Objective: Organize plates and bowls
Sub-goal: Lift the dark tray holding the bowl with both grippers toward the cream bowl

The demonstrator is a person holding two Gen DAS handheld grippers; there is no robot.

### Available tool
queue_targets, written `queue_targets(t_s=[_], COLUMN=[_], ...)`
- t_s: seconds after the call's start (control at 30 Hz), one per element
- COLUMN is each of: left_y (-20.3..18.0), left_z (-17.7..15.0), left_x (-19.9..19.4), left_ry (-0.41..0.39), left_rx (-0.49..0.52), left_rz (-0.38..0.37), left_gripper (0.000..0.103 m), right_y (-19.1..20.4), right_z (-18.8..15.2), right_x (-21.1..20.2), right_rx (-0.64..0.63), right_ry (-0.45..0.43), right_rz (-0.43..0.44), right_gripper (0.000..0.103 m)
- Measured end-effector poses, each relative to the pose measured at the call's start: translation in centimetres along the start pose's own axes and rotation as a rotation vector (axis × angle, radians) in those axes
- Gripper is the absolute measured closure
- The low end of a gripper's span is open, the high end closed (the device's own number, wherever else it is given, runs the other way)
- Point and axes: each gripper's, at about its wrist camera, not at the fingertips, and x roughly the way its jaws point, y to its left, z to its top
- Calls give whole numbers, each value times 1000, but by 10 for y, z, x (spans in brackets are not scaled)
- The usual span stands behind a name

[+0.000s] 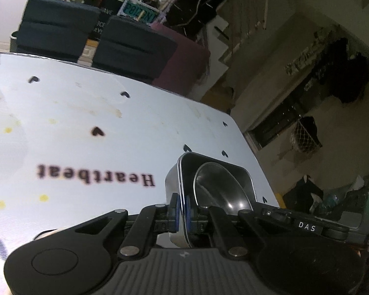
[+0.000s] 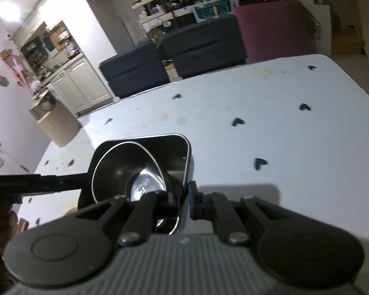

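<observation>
Both grippers were clamped on the same square steel container (image 1: 174,179), one on each of its opposite walls. The left gripper (image 1: 181,212) pinched one wall between its blue pads (image 1: 175,211), jaws closed tight on the thin rim. The right gripper (image 2: 184,200) held the opposite wall the same way, one finger inside and one outside. A round steel bowl (image 1: 219,186) lay tilted inside the container, leaning against its inner side, not seated flat. The container hovered just above or at the near part of the white table (image 2: 270,93), whose cloth carried small black hearts and the word "Heartbeat"; whether it touched the surface could not be told. In the right wrist view the left gripper's arm (image 2: 37,182) reached in from the left edge.

The step in hand appeared to be carrying or setting down the nested pair. Doing it well would call for keeping both grips level and moving together, since the loose bowl could slide or rattle out if the container tipped. Lowering it flat before either grip released would seem safest.
</observation>
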Motion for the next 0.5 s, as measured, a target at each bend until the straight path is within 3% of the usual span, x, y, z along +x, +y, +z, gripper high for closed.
queue_targets(t_s=[0.5], left_y=[59], left_z=[-30], left_x=[-62], left_ry=[2], left_rx=[-59], left_rz=[54], left_gripper=[98], right_y=[61], right_z=[-12], right_x=[24], right_rx=[-55], right_ry=[57], right_rz=[82], right_gripper=[94])
